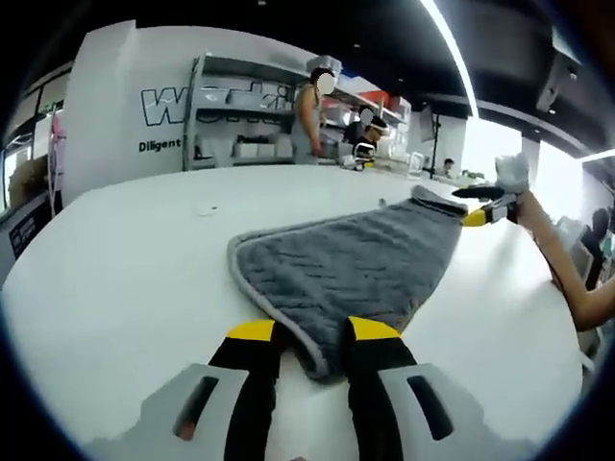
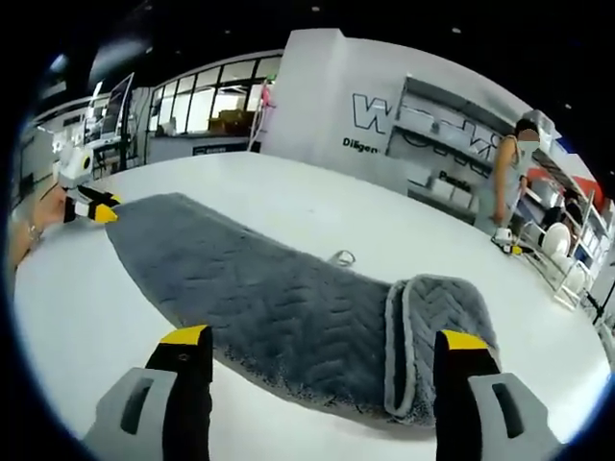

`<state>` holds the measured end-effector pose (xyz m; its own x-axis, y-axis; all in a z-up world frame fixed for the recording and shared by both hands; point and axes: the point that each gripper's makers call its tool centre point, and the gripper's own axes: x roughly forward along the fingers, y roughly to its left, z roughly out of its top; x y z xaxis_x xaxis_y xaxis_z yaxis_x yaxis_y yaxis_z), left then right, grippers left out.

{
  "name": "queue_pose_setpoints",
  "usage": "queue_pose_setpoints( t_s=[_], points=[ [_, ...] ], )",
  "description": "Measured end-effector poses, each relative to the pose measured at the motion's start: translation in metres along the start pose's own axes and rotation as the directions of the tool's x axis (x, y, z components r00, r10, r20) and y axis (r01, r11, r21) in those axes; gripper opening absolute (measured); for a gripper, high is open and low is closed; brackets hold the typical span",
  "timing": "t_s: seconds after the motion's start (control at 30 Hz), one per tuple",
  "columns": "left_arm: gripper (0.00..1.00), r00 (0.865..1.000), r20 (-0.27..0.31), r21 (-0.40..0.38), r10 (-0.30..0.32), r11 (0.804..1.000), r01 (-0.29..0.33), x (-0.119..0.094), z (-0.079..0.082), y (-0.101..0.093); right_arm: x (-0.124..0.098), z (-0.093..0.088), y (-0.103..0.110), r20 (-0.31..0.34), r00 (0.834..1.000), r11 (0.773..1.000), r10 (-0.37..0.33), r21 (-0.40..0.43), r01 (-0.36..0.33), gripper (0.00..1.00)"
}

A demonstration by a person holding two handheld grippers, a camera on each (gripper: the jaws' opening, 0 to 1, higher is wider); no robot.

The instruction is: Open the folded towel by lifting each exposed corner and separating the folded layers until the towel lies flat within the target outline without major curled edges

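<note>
Towel (image 1: 356, 264) is lying on the white counter (image 1: 125, 279), long axis running between both tools. Left hand-held gripper (image 1: 312, 341) is pinching its near corner; right hand-held gripper (image 2: 322, 357) is hovering wide, straddling the folded-over end (image 2: 437, 336).

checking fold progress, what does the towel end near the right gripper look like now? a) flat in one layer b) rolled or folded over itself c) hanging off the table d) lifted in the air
b: in the right gripper view the towel doubles back near the right gripper, its pale edge trim curving over the top layer; the rest lies on the table.
</note>
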<state>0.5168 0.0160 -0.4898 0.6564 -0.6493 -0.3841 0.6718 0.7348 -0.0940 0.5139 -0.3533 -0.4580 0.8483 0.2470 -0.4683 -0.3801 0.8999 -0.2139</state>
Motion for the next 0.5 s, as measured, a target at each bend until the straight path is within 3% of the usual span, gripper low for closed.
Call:
queue_pose_setpoints(
  t_s=[0.13, 0.37, 0.5],
  points=[
    [0.11, 1.0, 0.008, 0.028, -0.009, 1.0, 0.009, 0.001, 0.002, -0.004, 0.001, -0.001, 0.001, -0.006, 1.0, 1.0, 0.004, -0.007, -0.004, 0.97],
    [0.09, 1.0, -0.008, 0.038, 0.025, 0.999, -0.025, -0.002, 0.0, 0.006, 0.002, -0.002, 0.002, -0.01, 1.0, 1.0, 0.003, -0.005, -0.003, 0.97],
    [0.09, 0.999, -0.014, 0.0, 0.051, 0.999, -0.051, -0.008, -0.002, 0.017, 0.001, -0.002, 0.003, -0.008, 1.0, 1.0, 0.005, -0.002, -0.005, 0.97]
  ],
)
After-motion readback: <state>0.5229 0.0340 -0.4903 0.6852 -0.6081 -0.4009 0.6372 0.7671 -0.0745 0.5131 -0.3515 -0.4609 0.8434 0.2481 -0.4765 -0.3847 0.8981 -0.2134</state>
